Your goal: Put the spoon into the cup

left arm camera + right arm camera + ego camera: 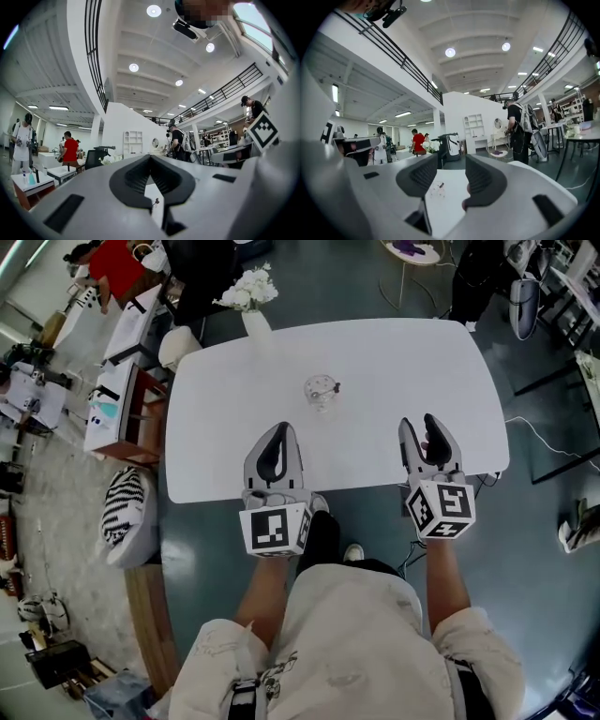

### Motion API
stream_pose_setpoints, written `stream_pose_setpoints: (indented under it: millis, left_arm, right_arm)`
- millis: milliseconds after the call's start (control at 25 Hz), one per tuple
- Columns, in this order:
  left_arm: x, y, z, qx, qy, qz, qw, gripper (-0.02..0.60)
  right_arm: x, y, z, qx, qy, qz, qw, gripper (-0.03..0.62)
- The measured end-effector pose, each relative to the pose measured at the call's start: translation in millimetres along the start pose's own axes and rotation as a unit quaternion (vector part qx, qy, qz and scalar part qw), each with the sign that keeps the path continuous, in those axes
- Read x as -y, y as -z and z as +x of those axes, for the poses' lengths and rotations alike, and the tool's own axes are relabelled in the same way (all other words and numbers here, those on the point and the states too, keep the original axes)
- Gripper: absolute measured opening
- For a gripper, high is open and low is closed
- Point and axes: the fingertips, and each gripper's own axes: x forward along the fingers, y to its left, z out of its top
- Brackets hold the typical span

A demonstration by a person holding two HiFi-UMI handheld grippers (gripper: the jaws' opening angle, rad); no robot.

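- Spanning the middle of the head view: white bench (234,465), near edge at the person's legs. Both grippers sit over that edge, well short of the cup.
- Next, left gripper (279,432): fingers closed tip to tip, holding nothing. Its own view shows only a sliver of bench through the gap behind the tips.
- Then right gripper (419,430): fingers apart, empty. Its own view shows bare bench between them, with the cup faint and far off.
- Both point up the bench side by side, flanking the cup's line rather than aimed at it. My read: a parked pose, not a reach.
- Far edge: vase (255,324) with white flowers, well apart from the cup and out of the work path.
- Mid-bench: cup (321,395), clear glass, upright, beyond the grippers and between their lines. It's placed centrally, so either side could reach it.
- Smallest: spoon (334,387). A small dark end sticks up past the cup's rim on its right; the rest is too small to make out. Judgement: spoon sits in the cup, so the task looks done.
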Motion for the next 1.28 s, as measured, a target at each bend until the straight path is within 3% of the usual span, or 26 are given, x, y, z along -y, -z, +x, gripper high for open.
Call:
stream_pose_setpoints:
  millis: [400,720,840,1000,1280]
  left_arm:
    - [17.6,-59.8,-34.5,0.058,-0.002,0.014,0.9982,0.003]
    - [22.8,-71.2,-45.5,0.075,-0.003,0.035,0.9965,0.003]
    - [21.5,-68.8,-47.8,0.075,-0.003,0.035,0.9966,0.003]
    - [17.1,-64.1,-51.5,0.072,-0.004,0.030,0.9969,0.003]
    - [16.7,-61.8,-55.4,0.073,0.002,0.027,0.9970,0.003]
  right_arm:
    - [-3.5,-81.6,-61.8,0.099,0.015,-0.068,0.993,0.169]
    - [-8.2,-88.1,-72.1,0.106,0.016,-0.086,0.990,0.163]
    - [-11.1,-84.9,-73.0,0.106,0.020,-0.089,0.990,0.121]
    - [-16.6,-82.3,-74.8,0.115,0.026,-0.091,0.989,0.011]
    - [-23.9,-77.7,-76.1,0.114,0.032,-0.082,0.990,-0.012]
